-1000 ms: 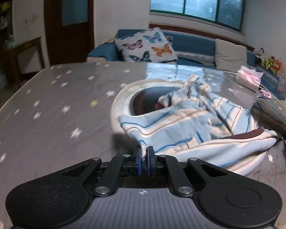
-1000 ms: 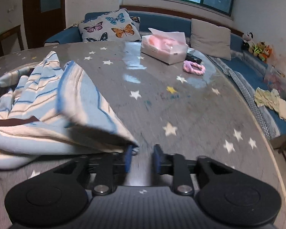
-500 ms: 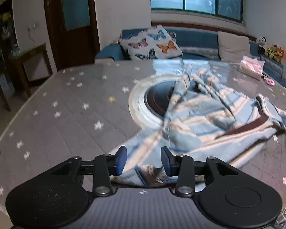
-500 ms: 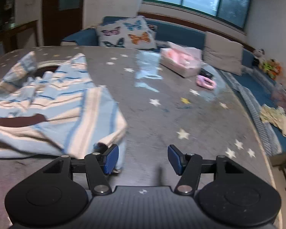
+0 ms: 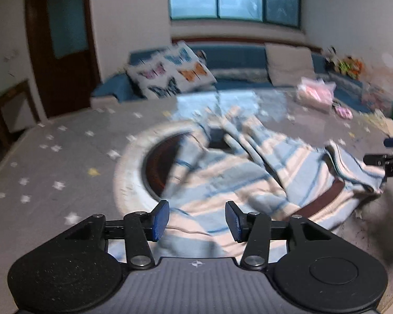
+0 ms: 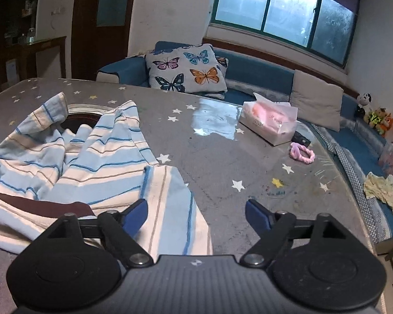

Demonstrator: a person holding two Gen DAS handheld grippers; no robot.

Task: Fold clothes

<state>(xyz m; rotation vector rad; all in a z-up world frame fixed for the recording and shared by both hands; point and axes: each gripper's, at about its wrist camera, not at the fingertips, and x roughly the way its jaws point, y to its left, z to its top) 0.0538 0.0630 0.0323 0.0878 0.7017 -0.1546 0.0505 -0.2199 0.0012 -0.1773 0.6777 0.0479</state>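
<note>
Left claw (image 5: 196, 218): jaws spread moderately wide, blue pads holding nothing. It hangs just above the near edge of the crumpled blue, cream and brown striped knit garment (image 5: 238, 178), which fills the gap between the pads and runs ahead and to the right. The left wrist view is blurred. Ahead and left of this claw, a white-rimmed round dark recess (image 5: 133, 167) is set in the grey star-patterned tabletop (image 5: 52, 162); the garment overlaps its right side.

Right claw (image 6: 196, 213): jaws spread very wide, gripping nothing. Its left pad sits over a folded flap of the same garment (image 6: 167, 198); its right pad is over bare tabletop. The bulk of the garment lies ahead and to the left. Ahead and right of this claw stands a white box of pink tissues (image 6: 268, 121), with a pink fabric ring (image 6: 302, 154) just beside it on the near side. Beyond the tabletop, a butterfly-print cushion (image 6: 186, 72) rests on a blue sofa (image 6: 256, 72).
</note>
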